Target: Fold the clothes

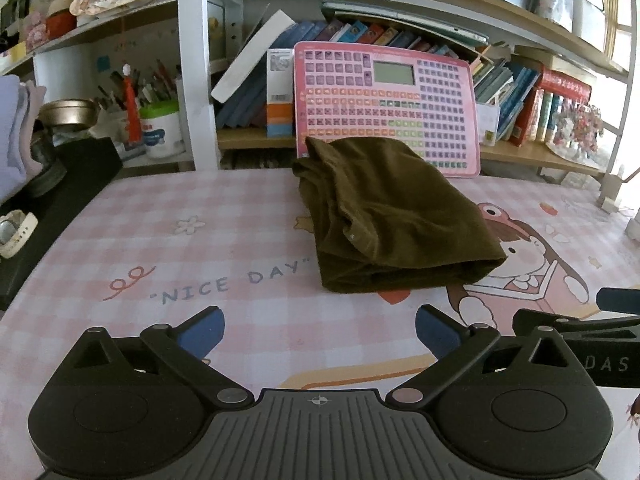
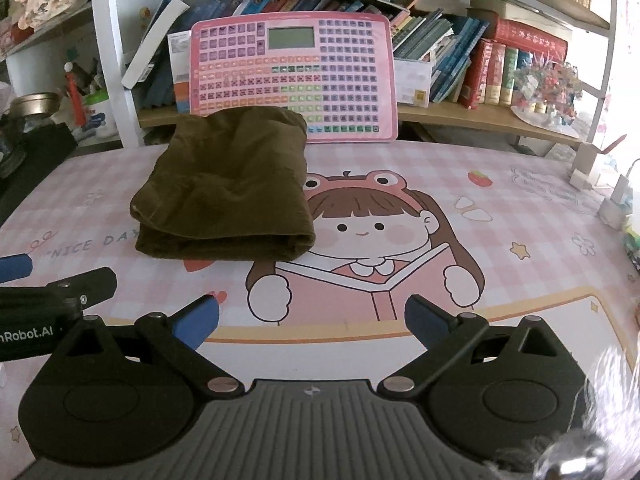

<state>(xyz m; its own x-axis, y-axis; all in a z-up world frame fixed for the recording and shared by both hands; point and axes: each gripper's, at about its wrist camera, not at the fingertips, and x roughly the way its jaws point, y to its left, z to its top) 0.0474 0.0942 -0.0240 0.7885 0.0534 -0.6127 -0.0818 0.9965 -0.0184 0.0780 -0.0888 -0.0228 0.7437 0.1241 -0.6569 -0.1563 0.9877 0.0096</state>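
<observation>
A dark olive-brown garment (image 1: 392,216) lies folded into a thick rectangle on the pink checked desk mat (image 1: 200,248). It also shows in the right wrist view (image 2: 228,192), left of centre. My left gripper (image 1: 318,330) is open and empty, held low over the mat just in front of the garment. My right gripper (image 2: 312,322) is open and empty, in front of and right of the garment, over the cartoon girl print. The right gripper's body shows at the right edge of the left wrist view (image 1: 592,332).
A pink keyboard-like board (image 1: 384,108) leans against the bookshelf (image 1: 520,152) right behind the garment. A black box (image 1: 60,200) with a watch and jars stands at the left. Small white items (image 2: 616,204) sit at the mat's right edge.
</observation>
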